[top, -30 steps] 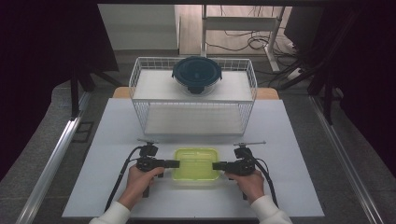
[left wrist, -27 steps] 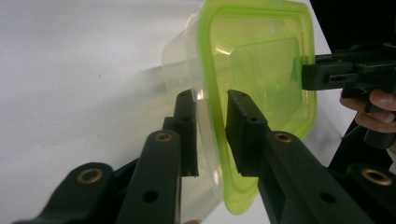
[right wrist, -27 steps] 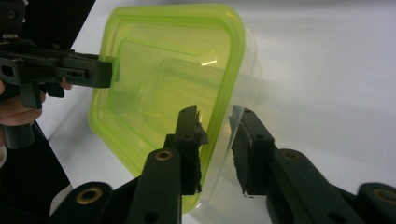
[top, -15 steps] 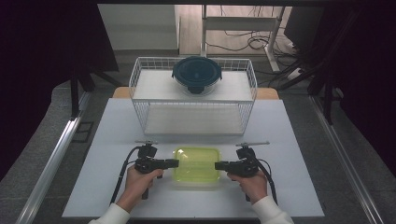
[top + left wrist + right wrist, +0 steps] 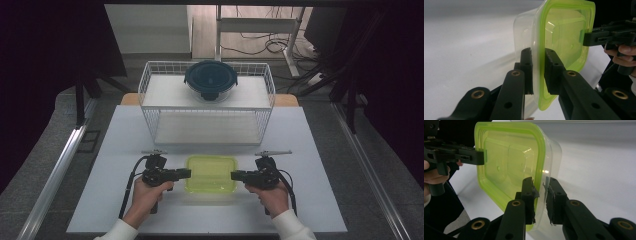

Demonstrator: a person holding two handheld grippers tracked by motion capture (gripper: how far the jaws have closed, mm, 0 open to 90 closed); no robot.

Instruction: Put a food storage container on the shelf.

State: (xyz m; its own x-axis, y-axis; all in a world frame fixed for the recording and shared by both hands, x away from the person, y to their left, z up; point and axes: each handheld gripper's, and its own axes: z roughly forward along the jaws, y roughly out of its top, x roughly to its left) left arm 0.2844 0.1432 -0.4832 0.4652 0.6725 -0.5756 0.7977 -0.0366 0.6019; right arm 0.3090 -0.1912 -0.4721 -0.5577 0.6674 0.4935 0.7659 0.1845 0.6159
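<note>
A: Gripping the green-lidded container [image 5: 211, 173] from both ends, is that where we are?

B: Yes. The left gripper [image 5: 186, 173] has its jaws pinched on the container's left rim, lid edge and clear wall between the pads, with only a narrow gap remaining. The right gripper [image 5: 235, 175] does the same on the opposite rim. Both pairs of jaws have just been closing, with the rim between them.

A: And where does the container sit?

B: In front of the white wire rack [image 5: 207, 102], on the near side of the tabletop [image 5: 320, 165], between the two hands. In the left gripper view the container [image 5: 559, 42] shows a shadow beneath it, so I judge it is at or just off the surface; I cannot say for certain.

A: So the step is the two-handed pick-up?

B: That is my reading. The rack already carries a round dark-lidded bowl [image 5: 210, 79] on its top shelf, toward the back.

A: What does the next move call for?

B: Raising both hands together and level, so the thin rim does not slip from either grip, then carrying the container toward the rack, probably to its open lower shelf.
</note>
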